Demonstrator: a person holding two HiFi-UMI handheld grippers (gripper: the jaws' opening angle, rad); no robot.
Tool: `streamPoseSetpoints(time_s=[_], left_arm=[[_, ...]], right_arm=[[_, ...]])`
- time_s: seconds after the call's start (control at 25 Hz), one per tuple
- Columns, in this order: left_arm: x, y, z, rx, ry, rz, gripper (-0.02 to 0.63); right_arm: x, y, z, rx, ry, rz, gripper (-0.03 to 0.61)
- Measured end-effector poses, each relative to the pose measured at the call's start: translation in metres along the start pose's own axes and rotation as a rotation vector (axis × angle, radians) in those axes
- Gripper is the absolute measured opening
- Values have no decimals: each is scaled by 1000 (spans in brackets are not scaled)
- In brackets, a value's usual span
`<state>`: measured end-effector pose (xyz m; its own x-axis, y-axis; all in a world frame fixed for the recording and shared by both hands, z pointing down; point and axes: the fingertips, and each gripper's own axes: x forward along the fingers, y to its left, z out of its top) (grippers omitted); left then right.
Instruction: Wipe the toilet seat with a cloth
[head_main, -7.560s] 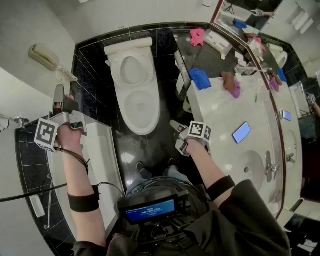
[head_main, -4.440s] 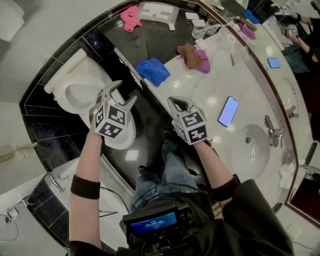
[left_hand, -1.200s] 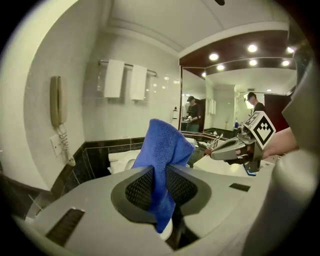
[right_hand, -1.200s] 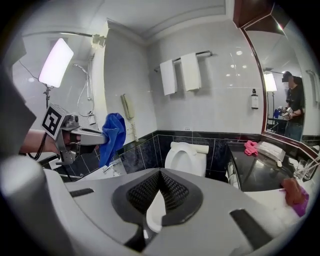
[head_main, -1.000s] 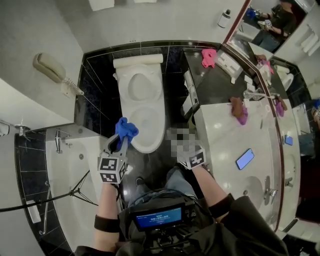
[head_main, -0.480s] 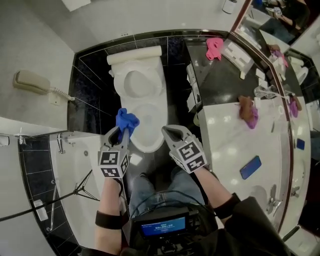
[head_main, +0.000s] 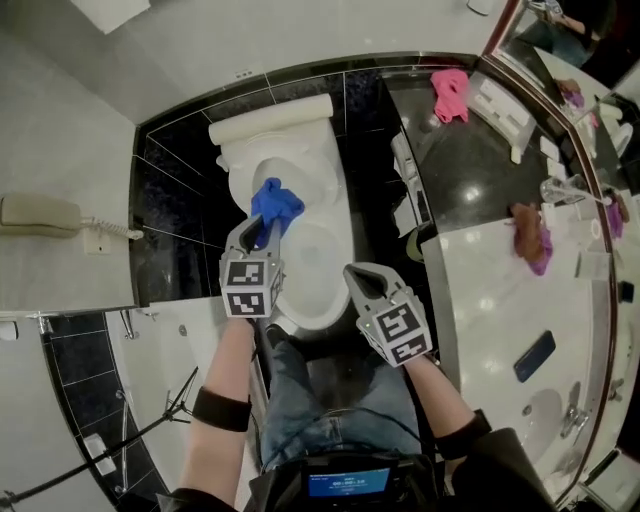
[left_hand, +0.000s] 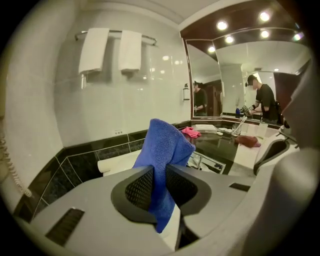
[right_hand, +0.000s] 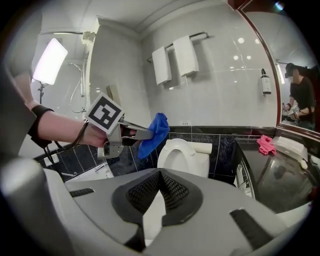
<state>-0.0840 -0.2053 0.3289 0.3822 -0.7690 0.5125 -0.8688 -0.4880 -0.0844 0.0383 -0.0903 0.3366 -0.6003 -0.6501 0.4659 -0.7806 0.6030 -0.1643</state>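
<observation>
The white toilet (head_main: 325, 255) fills the middle. Above it, clear of the seat, the left gripper (head_main: 257, 230) pinches the blue cloth (head_main: 277, 200) - jaws narrowly parted by fabric. The right gripper (right_hand: 160, 174) is pressed together - empty.

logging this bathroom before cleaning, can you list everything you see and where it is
toilet: one, white, against the black tiled wall, ahead of the person
blue cloth: one, blue, held over the toilet
pink cloth: one, pink, on the dark counter right of the toilet
brown and purple cloths: two, heaped together on the white counter
phone: one, dark, flat on the white counter
wall telephone: one, beige, on the left wall
towels: two, white, hung on a wall rail
bottle: one, dark, on the wall by the mirror
left gripper: one, grey, jaws clamped on the blue cloth
right gripper: one, grey, jaws shut and empty, before the toilet
</observation>
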Motion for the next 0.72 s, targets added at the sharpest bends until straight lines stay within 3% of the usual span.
streamPoseSetpoints(time_s=[0.16, 0.48, 0.72], left_arm=[[61, 26, -1, 27, 15, -16, 73], [156, 66, -18, 176, 29, 30, 74], [211, 93, -30, 360, 57, 103, 72]], right_arm=[[42, -11, -8, 25, 13, -27, 17], [124, -24, -28, 37, 43, -1, 18], [165, -39, -40, 22, 52, 17, 18]])
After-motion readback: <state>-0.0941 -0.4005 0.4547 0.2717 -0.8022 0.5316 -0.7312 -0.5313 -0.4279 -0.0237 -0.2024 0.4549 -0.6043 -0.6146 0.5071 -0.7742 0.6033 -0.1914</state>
